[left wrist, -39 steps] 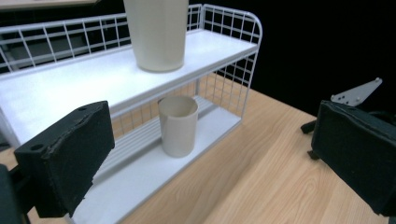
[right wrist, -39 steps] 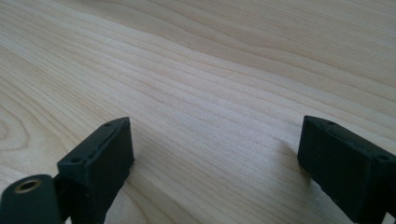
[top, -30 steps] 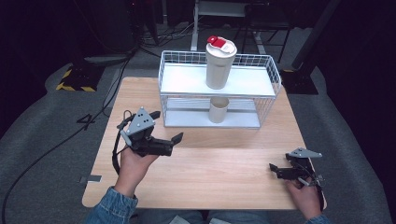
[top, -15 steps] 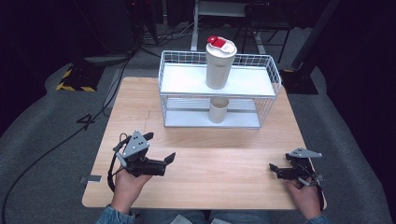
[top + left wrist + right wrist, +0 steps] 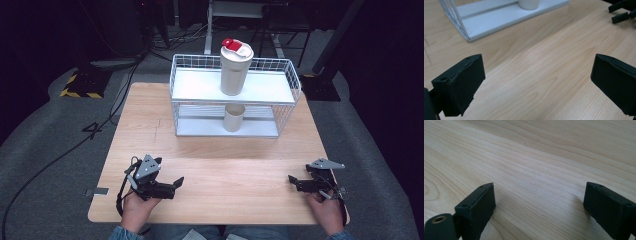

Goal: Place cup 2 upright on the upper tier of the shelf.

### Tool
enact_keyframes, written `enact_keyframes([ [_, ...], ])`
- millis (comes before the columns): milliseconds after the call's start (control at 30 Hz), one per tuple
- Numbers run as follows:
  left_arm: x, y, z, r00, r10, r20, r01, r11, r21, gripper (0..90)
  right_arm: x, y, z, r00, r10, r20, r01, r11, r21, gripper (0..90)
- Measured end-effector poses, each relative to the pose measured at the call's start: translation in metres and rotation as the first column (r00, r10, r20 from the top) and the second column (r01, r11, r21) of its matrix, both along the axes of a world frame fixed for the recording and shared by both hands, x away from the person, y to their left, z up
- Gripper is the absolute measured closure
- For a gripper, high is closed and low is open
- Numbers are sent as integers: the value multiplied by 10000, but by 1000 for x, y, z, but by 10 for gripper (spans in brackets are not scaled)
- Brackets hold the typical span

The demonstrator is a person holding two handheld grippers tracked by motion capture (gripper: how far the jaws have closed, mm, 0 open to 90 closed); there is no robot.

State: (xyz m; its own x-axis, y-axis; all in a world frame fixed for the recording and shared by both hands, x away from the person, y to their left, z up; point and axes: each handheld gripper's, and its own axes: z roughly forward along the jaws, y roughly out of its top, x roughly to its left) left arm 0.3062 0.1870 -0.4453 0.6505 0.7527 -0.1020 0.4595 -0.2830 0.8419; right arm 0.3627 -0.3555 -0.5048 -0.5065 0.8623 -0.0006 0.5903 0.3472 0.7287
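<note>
The left hand-held gripper (image 5: 175,183) sits low over the near left part of the wooden tabletop (image 5: 225,170), its jaws spread wide with nothing between them. At the far centre, a white wire rack (image 5: 182,100) carries a lidded white tumbler (image 5: 236,67) with a red cap upright on its upper shelf and a small white cup (image 5: 233,117) upright on its lower shelf, directly below. The right hand-held gripper (image 5: 292,181) rests near the right edge, well apart from the rack, jaws likewise spread and empty.
</note>
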Motion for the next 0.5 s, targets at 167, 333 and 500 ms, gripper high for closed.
enact_keyframes([
  [167,1,1,-16,9986,135,-507,-126,9997,192,1,0,0,0,10000,-4,-5,4,10000,16,108],
  [333,5,1,-29,9945,154,-1040,-96,9984,560,1,0,0,0,10000,0,-1,0,10000,0,108],
  [500,9,2,-41,9874,322,-1549,-167,9948,1006,1,0,0,0,10000,1,0,-1,10000,0,108],
])
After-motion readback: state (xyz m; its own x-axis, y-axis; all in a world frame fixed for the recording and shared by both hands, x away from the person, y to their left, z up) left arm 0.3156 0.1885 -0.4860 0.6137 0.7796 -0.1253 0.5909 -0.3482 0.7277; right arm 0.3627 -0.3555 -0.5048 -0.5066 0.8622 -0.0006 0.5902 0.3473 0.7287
